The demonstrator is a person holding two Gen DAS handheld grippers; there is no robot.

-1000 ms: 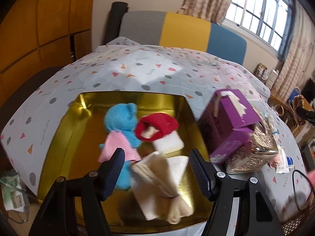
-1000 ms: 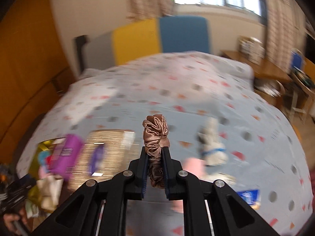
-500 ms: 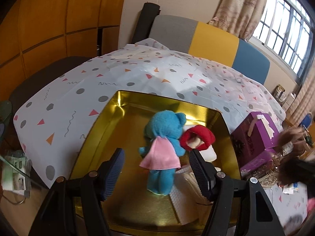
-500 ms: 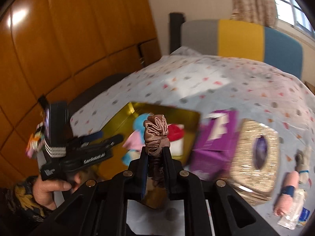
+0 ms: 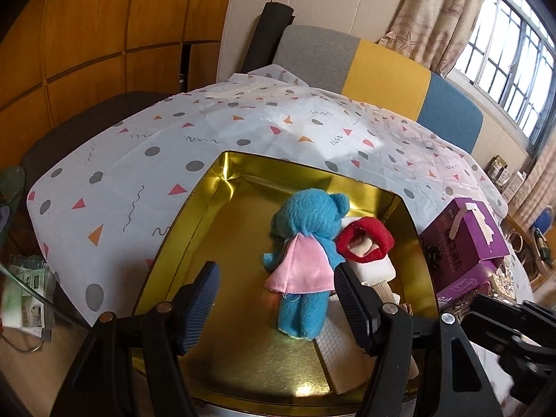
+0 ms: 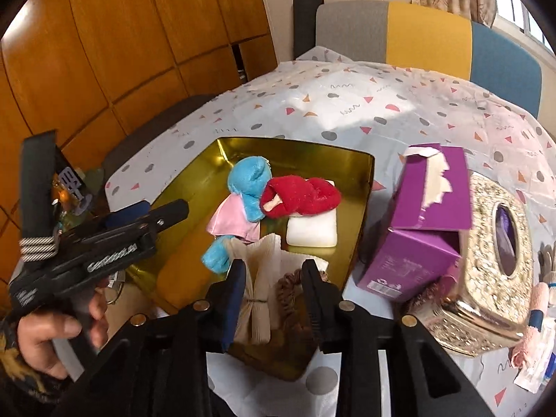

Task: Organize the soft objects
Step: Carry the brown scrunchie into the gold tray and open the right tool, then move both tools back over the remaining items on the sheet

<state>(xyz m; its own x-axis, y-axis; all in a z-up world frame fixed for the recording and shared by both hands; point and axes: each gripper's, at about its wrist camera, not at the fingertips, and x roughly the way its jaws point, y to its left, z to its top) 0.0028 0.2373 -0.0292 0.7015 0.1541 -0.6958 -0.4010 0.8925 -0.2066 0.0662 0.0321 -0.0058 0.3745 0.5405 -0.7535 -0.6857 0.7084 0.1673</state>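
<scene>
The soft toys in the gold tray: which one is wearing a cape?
The blue teddy wears the cape, a shiny pink one on its back. The red plush next to it has none; it lies on a white block.

Home: sofa [image 5: 382, 66], curtains [image 5: 434, 17], wood panelling [image 5: 104, 34].

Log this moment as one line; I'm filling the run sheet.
phase: release | right gripper: opening, brown scrunchie between jaws, over gold tray | left gripper: open, empty, above blue bear
</scene>
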